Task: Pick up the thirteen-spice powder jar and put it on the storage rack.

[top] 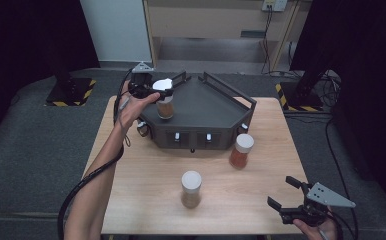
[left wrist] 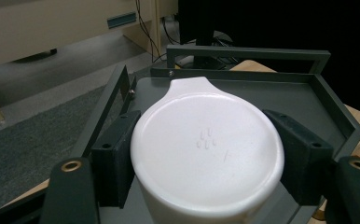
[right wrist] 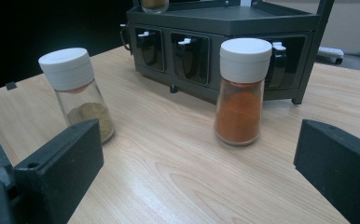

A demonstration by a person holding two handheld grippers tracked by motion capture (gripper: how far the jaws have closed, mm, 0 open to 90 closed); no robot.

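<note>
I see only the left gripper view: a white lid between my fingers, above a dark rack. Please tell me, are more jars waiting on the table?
Observer: Yes, two. The orange-powder jar stands just in front of the rack, near its right corner, and the pale-powder jar stands further forward, near the table's middle.
Operator: Thank you. And what does the right gripper do?
Observer: The right gripper is near the front right corner of the table, its fingers open and holding nothing, and it faces those two jars.
</note>
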